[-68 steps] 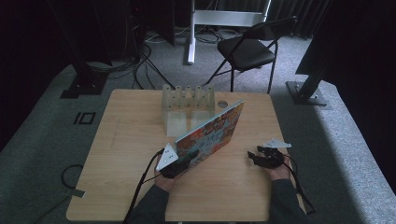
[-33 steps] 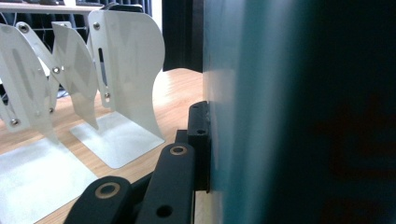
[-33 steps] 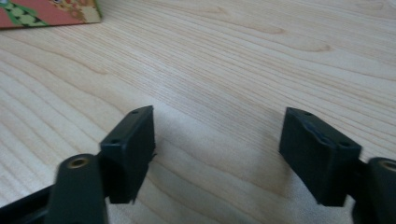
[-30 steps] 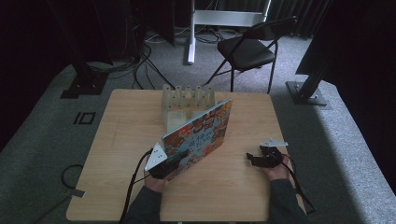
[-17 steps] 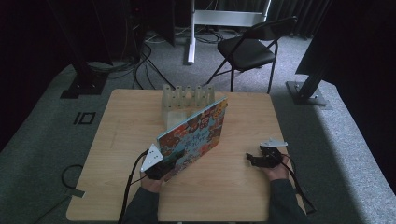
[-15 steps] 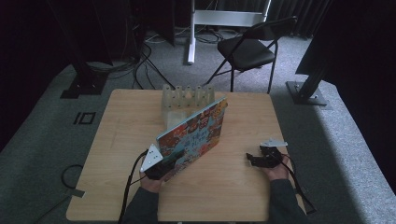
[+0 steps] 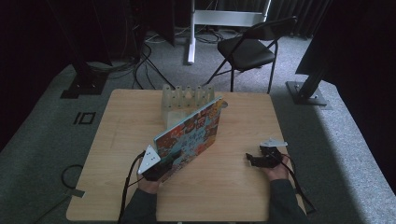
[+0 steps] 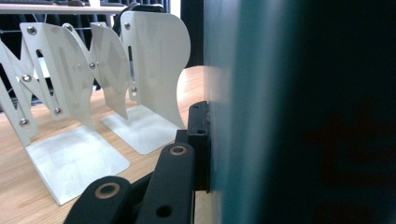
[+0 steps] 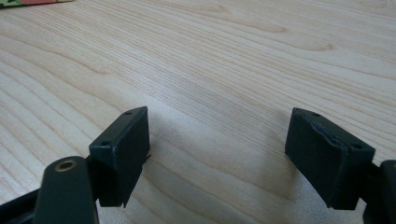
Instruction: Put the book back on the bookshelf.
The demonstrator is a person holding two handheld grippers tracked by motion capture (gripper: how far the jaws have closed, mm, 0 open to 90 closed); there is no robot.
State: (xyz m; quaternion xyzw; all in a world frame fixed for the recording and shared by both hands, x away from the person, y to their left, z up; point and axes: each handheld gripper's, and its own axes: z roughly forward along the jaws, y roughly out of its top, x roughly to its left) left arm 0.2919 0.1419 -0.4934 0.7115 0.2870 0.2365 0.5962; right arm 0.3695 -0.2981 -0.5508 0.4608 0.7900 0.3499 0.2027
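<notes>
My left gripper (image 7: 156, 166) clamps the colourful picture book (image 7: 191, 133), tilted near the white metal rack (image 7: 187, 95); slotting likely follows. Right gripper (image 7: 254, 159) jaws wide, idle on bench (image 7: 116, 135).

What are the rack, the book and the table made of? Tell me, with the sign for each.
Rack: looks like sheet metal painted matt white; thin bent plates joined by rivets.
Book: probably a glossy printed card cover; a stiff, thin, colourful panel, clamped by the left gripper.
Table: pale wood or wood-look laminate; a clear grain shows, which of the two I cannot tell.
</notes>
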